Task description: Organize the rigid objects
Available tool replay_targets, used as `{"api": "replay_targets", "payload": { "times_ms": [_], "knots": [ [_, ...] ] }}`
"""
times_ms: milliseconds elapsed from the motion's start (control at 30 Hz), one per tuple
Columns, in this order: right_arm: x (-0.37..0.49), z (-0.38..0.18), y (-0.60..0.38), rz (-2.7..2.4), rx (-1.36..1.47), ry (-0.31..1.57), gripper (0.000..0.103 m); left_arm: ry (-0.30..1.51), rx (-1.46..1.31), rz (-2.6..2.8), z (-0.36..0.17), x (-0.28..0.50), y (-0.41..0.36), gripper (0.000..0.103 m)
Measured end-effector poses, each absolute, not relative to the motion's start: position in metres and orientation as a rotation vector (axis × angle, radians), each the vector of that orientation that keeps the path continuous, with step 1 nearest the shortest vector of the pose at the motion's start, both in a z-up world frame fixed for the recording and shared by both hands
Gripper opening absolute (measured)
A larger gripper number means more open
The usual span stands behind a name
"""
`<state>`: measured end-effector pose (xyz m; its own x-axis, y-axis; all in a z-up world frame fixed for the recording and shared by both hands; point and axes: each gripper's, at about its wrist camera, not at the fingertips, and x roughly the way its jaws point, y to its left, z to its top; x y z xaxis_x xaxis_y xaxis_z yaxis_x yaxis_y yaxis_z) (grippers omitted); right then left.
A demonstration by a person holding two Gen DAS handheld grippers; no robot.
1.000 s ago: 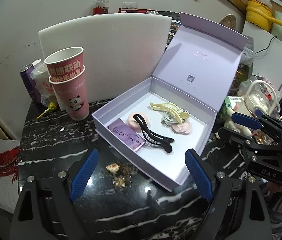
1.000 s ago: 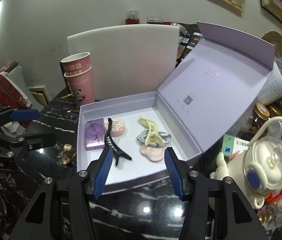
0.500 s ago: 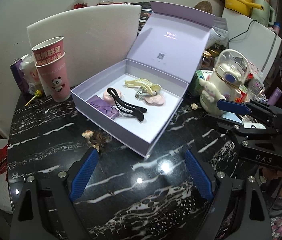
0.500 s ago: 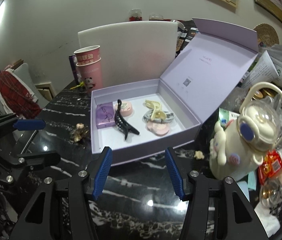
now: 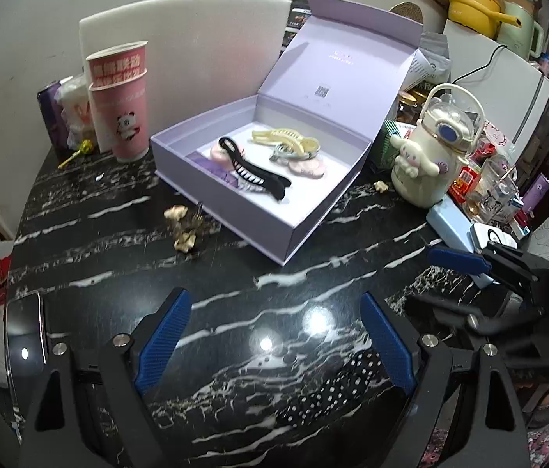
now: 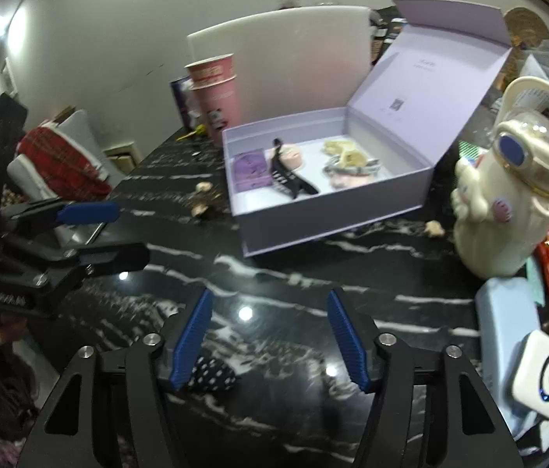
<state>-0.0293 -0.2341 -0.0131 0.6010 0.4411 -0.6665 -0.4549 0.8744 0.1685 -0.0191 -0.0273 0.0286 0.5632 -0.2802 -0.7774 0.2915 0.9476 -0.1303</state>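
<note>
Clearly, our main worry is the tall open lid of the lilac box (image 5: 301, 230) on the black marble bench (image 5: 235, 312): if we reach in from the front carelessly, we could knock it shut or shove the box into the cream bottle (image 5: 430, 156) beside it. Smaller still, the black hair clip (image 5: 253, 169) lies loose across the pink pad and could be flicked out. Our left gripper (image 5: 270, 335) has its fingers spread wide and empty; our right gripper (image 6: 268, 335) is opening, nothing between its fingers, both well short of the box.
</note>
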Motion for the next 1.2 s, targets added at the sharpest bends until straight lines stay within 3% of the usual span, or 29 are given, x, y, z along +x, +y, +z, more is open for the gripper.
{"api": "replay_targets", "payload": {
  "times_ms": [100, 733, 1033, 1200],
  "knots": [
    [-0.041, -0.019, -0.228, 0.57, -0.028, 0.757, 0.073, 0.925, 0.006, -0.319, 0.023, -0.021, -0.02, 0.089],
    [-0.047, -0.064, -0.162, 0.757, -0.203, 0.828, 0.073, 0.957, -0.018, -0.216, -0.005, 0.009, 0.015, 0.089],
    [-0.031, -0.069, -0.163, 0.808, -0.181, 0.886, 0.043, 0.979, -0.018, -0.228, -0.012, 0.04, 0.015, 0.089],
    [-0.009, -0.072, -0.173, 0.667, -0.187, 0.919, 0.019, 0.989, 0.04, -0.208, -0.017, 0.057, 0.006, 0.089]
  ]
}}
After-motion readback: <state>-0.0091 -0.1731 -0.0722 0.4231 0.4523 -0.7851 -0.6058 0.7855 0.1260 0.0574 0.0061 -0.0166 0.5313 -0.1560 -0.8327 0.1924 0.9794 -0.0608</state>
